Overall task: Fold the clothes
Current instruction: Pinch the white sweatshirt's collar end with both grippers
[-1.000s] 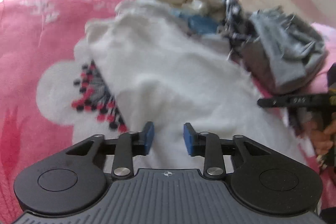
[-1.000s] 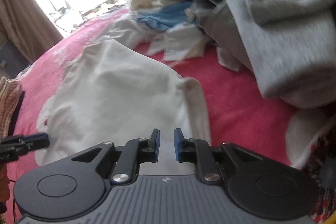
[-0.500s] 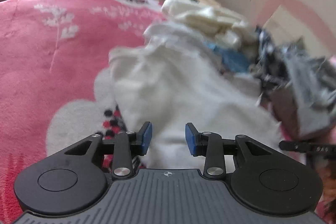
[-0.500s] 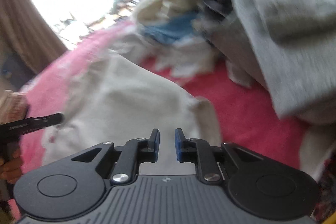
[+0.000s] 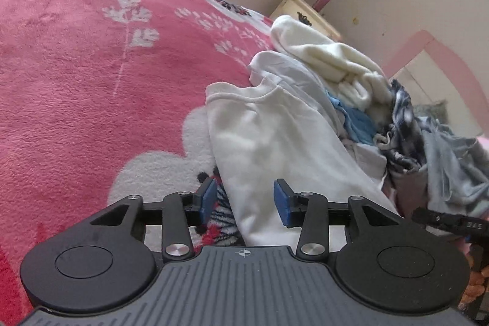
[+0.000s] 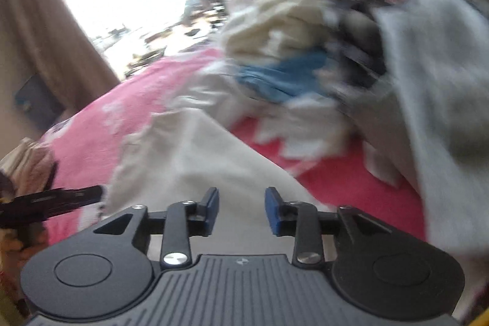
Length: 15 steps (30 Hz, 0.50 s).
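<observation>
Grippers first, nearest the lens: left gripper (image 5: 244,200) has its jaws opening, blue pads set apart over the near edge of the white garment (image 5: 275,142), cloth showing between them but neither pad pressing on it; right gripper (image 6: 241,210) likewise has jaws opening above the same garment's near end (image 6: 198,173), nothing pinched. White garment lies on the pink blanket (image 5: 91,81), looking folded lengthwise into a long strip with its ribbed edge at the far end — judged one fold made and just let go, cross folds left to do. Just beyond the garment's far end sits the unsorted pile (image 5: 382,112): cream, blue, black-and-white check and grey pieces, heaped and touching one another, none folded, so most of the task remains. Past the pile, a cream nightstand (image 5: 308,17) against the wall. Against a second ago: both sets of jaws stood narrower then, the right pair nearly closed; the left view has swung so that far more bare blanket shows to the garment's left, and the garment now reads narrower and longer. Right view is heavily blurred — detail of the pile there is not reliable.
</observation>
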{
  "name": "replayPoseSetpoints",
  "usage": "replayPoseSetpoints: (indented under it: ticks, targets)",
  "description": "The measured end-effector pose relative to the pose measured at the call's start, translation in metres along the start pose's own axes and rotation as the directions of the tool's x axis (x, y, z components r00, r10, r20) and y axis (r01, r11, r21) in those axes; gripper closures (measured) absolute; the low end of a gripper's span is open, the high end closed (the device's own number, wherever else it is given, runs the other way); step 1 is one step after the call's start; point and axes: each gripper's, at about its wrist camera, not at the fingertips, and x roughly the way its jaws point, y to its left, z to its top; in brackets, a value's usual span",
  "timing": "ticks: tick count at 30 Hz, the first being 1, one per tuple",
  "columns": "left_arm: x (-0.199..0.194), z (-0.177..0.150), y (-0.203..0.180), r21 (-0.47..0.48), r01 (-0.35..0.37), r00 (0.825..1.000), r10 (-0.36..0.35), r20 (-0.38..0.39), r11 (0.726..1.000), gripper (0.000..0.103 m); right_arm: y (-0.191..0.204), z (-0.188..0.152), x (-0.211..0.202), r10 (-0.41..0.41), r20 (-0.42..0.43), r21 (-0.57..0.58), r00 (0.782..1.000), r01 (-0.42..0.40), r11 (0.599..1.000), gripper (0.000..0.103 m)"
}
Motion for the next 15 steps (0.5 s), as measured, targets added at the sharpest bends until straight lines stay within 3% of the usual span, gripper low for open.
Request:
replayPoseSetpoints:
  ticks: [2, 7, 10, 15]
  targets:
    - [0.007, 0.004, 0.005, -0.023, 0.008, 1.0, -0.008, -0.011, 1.0, 0.058, 0.014, 0.014, 0.013, 0.052, -0.006, -0.059, 0.999, -0.052, 0.997, 0.048]
    - [0.022, 0.013, 0.018, -0.073, 0.03, 0.999, -0.032, -0.022, 0.997, 0.056, 0.036, 0.053, 0.068, 0.131, -0.032, -0.165, 0.991, -0.135, 0.977, 0.043]
    - [0.026, 0.017, 0.022, -0.076, 0.039, 0.999, -0.04, -0.009, 0.996, 0.056, 0.048, 0.073, 0.108, 0.114, -0.107, -0.246, 0.988, -0.137, 0.96, 0.038]
    - [0.027, 0.019, 0.026, -0.045, 0.071, 0.997, -0.072, -0.019, 0.996, 0.056, 0.037, 0.09, 0.147, 0.07, -0.173, -0.219, 0.982, -0.107, 0.97, 0.036]
